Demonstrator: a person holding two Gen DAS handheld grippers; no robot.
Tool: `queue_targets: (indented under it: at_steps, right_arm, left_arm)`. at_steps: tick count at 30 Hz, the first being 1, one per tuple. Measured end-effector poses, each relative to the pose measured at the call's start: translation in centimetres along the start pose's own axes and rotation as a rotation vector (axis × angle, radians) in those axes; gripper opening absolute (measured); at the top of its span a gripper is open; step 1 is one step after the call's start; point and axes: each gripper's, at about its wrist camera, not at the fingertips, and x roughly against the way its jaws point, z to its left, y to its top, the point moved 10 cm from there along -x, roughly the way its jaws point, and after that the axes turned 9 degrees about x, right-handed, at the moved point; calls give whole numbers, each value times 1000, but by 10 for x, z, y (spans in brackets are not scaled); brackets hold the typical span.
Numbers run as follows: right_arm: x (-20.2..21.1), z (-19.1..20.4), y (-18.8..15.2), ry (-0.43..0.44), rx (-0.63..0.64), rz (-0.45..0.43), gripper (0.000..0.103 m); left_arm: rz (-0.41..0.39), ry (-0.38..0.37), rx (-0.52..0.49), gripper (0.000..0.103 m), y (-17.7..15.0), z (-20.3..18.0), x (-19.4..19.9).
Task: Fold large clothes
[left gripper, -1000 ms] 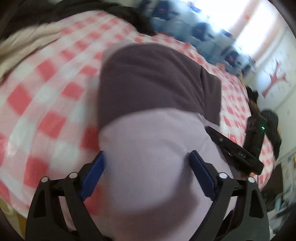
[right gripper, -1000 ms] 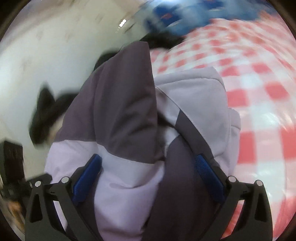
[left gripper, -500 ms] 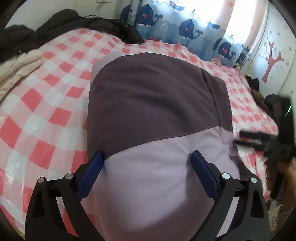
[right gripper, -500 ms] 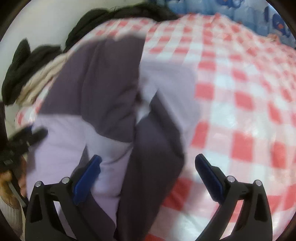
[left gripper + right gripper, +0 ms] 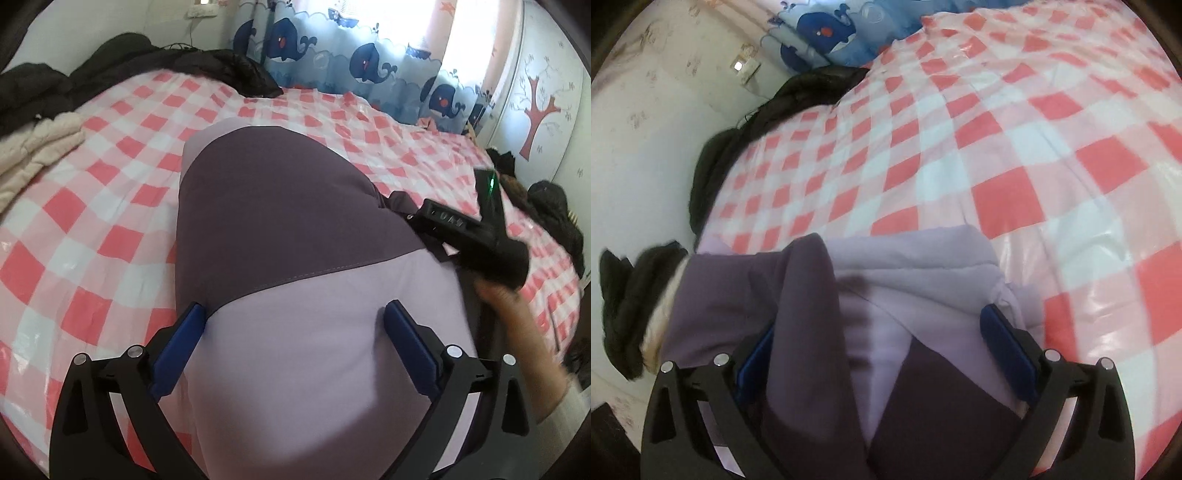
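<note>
**Folded jacket to be set down squarely**

The two-tone jacket (image 5: 280,229) is laid folded on the checked bed (image 5: 92,206). The left gripper (image 5: 295,332) is opening around lilac fabric; the right gripper (image 5: 879,343) is spread wide, cloth between its blue pads. Edges should be aligned before release.

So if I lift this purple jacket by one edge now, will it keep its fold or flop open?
Probably flop: the jacket looks soft and puffy, bulging between the left gripper, whose jaws are opening. The shiny checked cover may let it slide when pushed. In the right wrist view its loose layers already bunch unevenly, so support both sides.
</note>
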Motion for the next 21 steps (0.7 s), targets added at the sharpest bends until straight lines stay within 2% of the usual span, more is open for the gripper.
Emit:
queue_targets:
  at_steps: [2, 5, 7, 8, 10, 12, 14, 16, 17, 19, 21]
  right_arm:
    - [10, 4, 2, -18, 34, 45, 96]
    - [64, 28, 3, -64, 162, -12, 96]
    - [94, 42, -14, -97, 250, -40, 96]
    - [102, 42, -34, -117, 269, -29, 96]
    - [90, 27, -79, -136, 244, 35, 96]
    - [74, 6, -107, -36, 89, 35, 96]
    - [73, -5, -114, 39, -13, 60, 96]
    - [97, -1, -107, -55, 43, 35, 96]
    - [119, 9, -104, -123, 127, 0, 96]
    - [143, 20, -111, -173, 196, -25, 96]
    - [143, 16, -134, -219, 224, 26, 96]
  left_arm:
    - [-5, -4, 10, 93, 0, 4, 1]
    - [-7, -22, 39, 93, 1, 11, 3]
    - [-12, -25, 44, 93, 1, 13, 5]
    - [-14, -24, 40, 93, 1, 12, 5]
    - [-11, -21, 6, 93, -1, 5, 6]
    - [-30, 11, -44, 93, -4, -4, 8]
    - [-56, 45, -85, 93, -5, -9, 12]
    - [-89, 68, -108, 93, -3, -10, 17]
    - [-95, 68, -112, 93, -2, -10, 19]
    - [-90, 53, -106, 93, -3, -11, 21]
    - [-70, 29, -103, 93, -5, -15, 20]
